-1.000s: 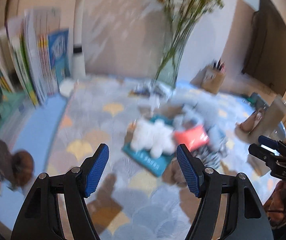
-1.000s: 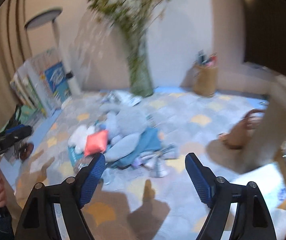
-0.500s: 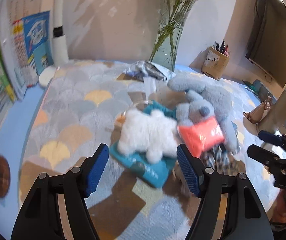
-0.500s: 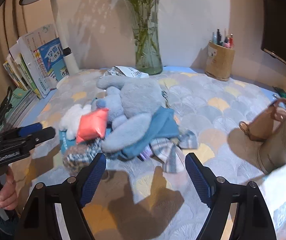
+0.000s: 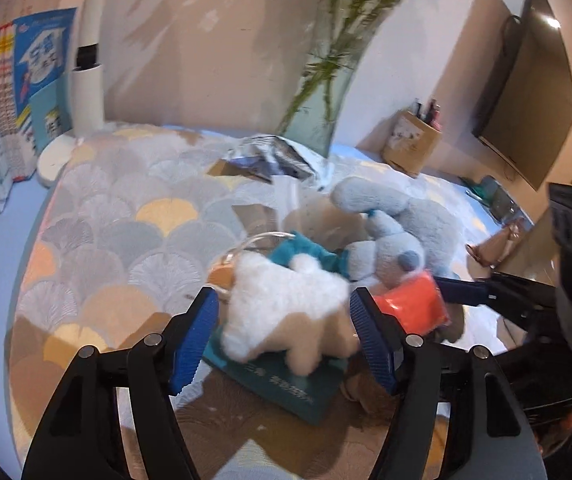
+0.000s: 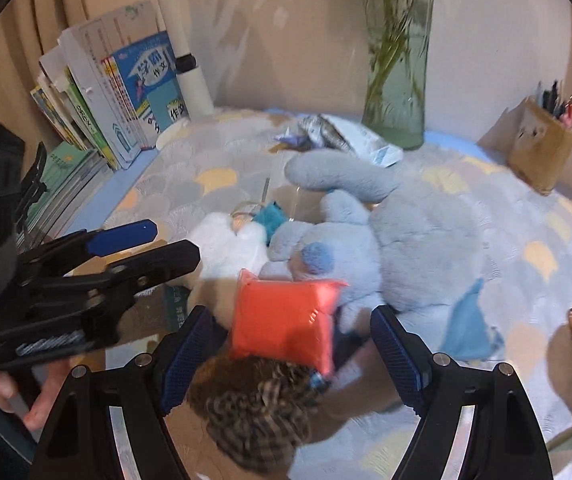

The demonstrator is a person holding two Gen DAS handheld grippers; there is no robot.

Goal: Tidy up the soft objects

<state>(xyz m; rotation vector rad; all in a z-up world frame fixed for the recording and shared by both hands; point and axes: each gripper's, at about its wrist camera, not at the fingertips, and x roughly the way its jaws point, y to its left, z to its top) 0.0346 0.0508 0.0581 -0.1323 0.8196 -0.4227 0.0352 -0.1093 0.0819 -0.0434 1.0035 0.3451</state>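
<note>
The left gripper (image 5: pixel 283 336) has its jaws spread wide either side of a white plush toy (image 5: pixel 286 304), not gripping it; the toy lies on a teal book (image 5: pixel 286 388). The right gripper (image 6: pixel 296 354) is likewise wide open around an orange pouch (image 6: pixel 286 320) resting on a plaid cloth (image 6: pixel 257 412). Behind them a light-blue plush rabbit (image 6: pixel 398 240) sprawls on the scallop-patterned desk (image 5: pixel 117 208). Farther back stand a glass vase (image 6: pixel 398 80), a pen holder (image 6: pixel 542 148) and books (image 6: pixel 125 92).
</note>
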